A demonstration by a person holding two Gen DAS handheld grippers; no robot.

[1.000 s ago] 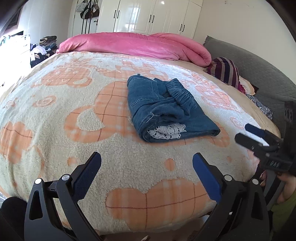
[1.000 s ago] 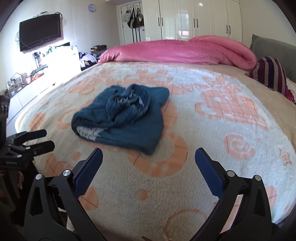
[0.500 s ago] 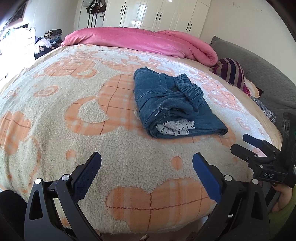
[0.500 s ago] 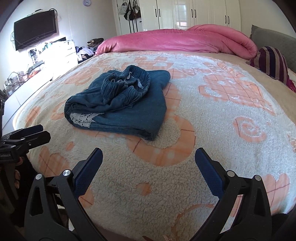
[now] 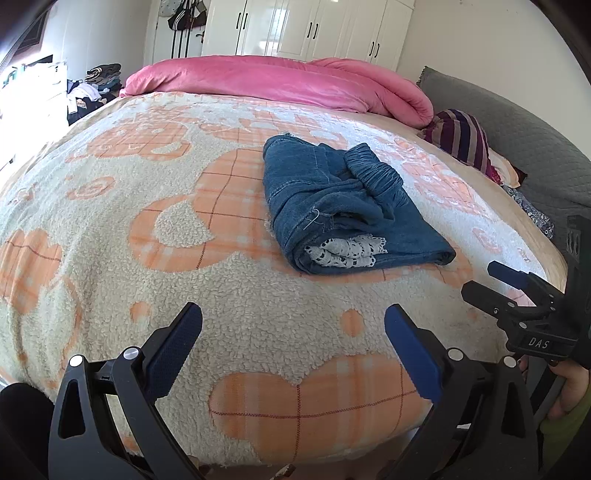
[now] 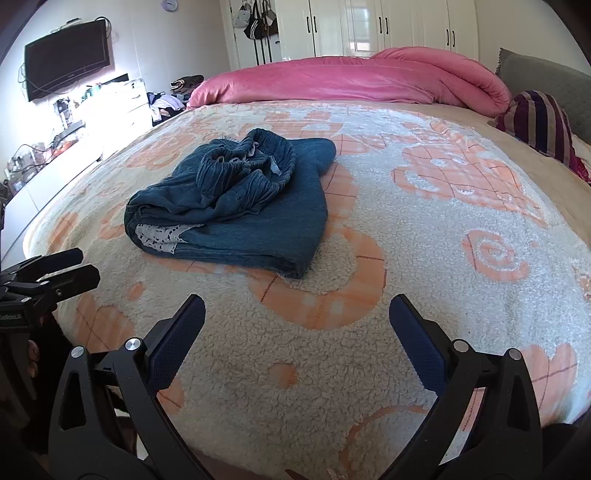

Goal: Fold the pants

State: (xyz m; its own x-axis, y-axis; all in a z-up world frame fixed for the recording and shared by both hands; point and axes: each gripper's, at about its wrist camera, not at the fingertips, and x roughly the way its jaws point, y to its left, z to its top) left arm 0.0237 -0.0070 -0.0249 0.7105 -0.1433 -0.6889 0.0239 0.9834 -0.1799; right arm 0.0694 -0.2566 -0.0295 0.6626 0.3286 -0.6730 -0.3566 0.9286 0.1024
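On the bed, the pants (image 5: 343,206) lay folded into a thick bundle on the cream-and-orange fleece blanket (image 5: 122,236). Blue denim; gathered elastic waistband bunched on top, white lace trim showing at the near open end of the fold. Bundle sat roughly mid-blanket, well apart from both grippers; nothing touching it.

Left gripper (image 5: 293,332): fingers spread wide, blue pads facing each other, nothing between them. It hung over the near edge of the blanket, pointed toward the bundle.

Right gripper (image 6: 297,321): fingers likewise spread wide and holding nothing, over the near part of the blanket, with the pants ahead and to the left in its view.

In the left wrist view the right gripper appeared at the right margin, held by a hand (image 5: 570,387), beside the bed edge. In the right wrist view the left gripper showed at the left margin.

Background: pink comforter (image 5: 280,81) rolled along the far side of the bed; striped pillow (image 5: 461,136) by the grey headboard (image 5: 524,136); white wardrobe (image 5: 306,29) behind; television (image 6: 66,59) on the wall in the right wrist view.
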